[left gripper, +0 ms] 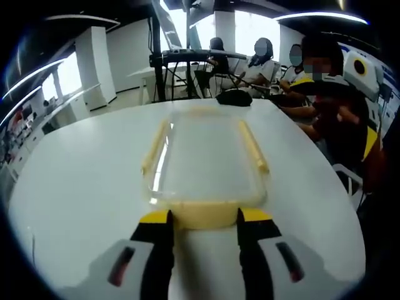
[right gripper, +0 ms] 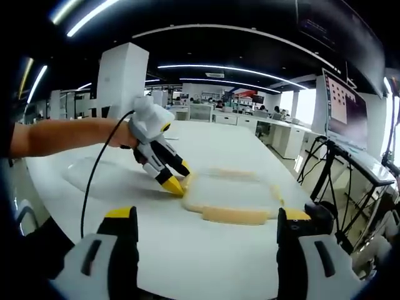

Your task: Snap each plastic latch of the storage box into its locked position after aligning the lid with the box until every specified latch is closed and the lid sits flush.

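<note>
A clear storage box [left gripper: 203, 159] with a clear lid and pale yellow latches lies on the white table [left gripper: 81, 181]. In the left gripper view, long latches run along its left side [left gripper: 155, 147] and right side [left gripper: 253, 147]. The near end latch [left gripper: 205, 215] sits between the yellow-tipped jaws of my left gripper [left gripper: 205, 219], which stands open around it. The right gripper view shows the box [right gripper: 231, 190] from its long side, with the left gripper [right gripper: 178, 179] at its left end. My right gripper [right gripper: 207, 215] is wide open, short of the near side latch [right gripper: 234, 215], holding nothing.
Several people [left gripper: 312, 81] sit at the table's far right edge beside a black object [left gripper: 234, 97]. A black stand [left gripper: 169, 62] rises behind the table. A monitor [right gripper: 347, 106] and a tripod [right gripper: 331, 178] stand to the right. A bare forearm [right gripper: 62, 137] holds the left gripper.
</note>
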